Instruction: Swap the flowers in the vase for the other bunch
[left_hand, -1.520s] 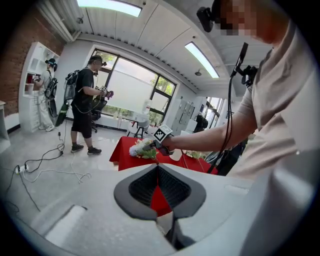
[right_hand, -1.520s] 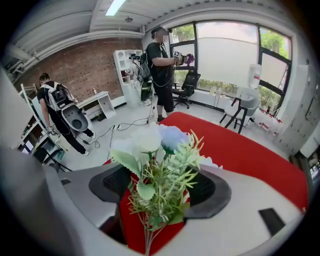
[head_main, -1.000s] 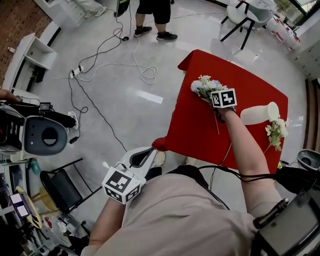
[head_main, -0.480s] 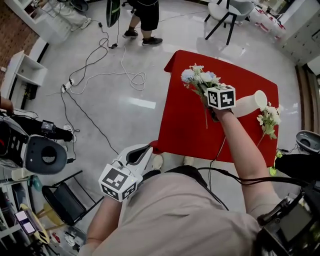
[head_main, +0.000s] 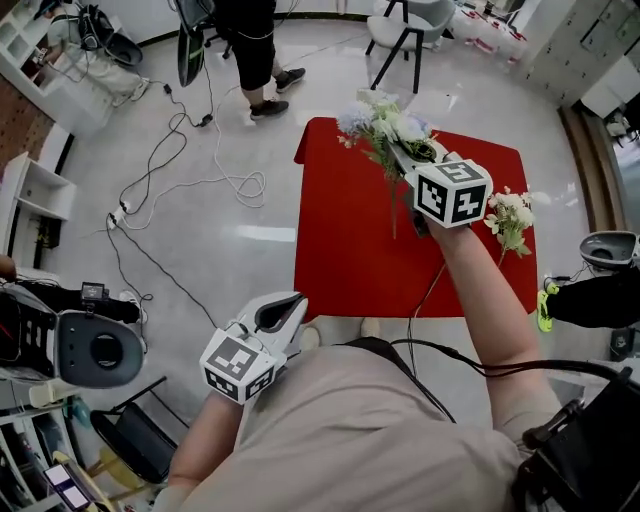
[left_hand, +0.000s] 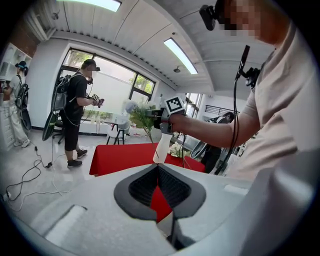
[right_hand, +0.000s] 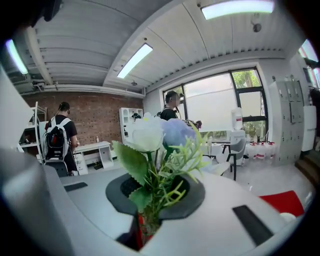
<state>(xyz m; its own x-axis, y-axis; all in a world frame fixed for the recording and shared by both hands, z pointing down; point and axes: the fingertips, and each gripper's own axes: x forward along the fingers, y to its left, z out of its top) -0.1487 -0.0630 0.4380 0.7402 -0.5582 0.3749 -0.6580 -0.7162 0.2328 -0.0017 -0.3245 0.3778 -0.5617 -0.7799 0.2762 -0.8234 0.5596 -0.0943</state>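
Held bunch: white and pale blue blooms with green leaves (head_main: 385, 125), raised in the air over the far edge of the red table (head_main: 350, 250), with thin stems hanging down below the claw.
Right gripper: its claw (head_main: 412, 158) is clamped on the stems of this bunch. In the right gripper view the two black pads press in on the green stalks and the blooms fill the space ahead.
Other bunch: small cream flowers (head_main: 510, 215) lying on the red table near its right edge, just beside the right gripper's marker cube.
Vase: white, on the red table below the right gripper, as seen in the left gripper view (left_hand: 161, 146). The head view hides it behind the cube. Whether it stands or lies, I cannot tell.
Left gripper: held low, off the near left corner of the red table, close to the person's body (head_main: 285, 305). Its claw tips are together, with nothing between them.
Bystander: a person in dark clothes (head_main: 245, 50) stands beyond the far left corner of the red table.
Floor: pale and glossy, with cables (head_main: 170, 170) trailing to the left of the red table.
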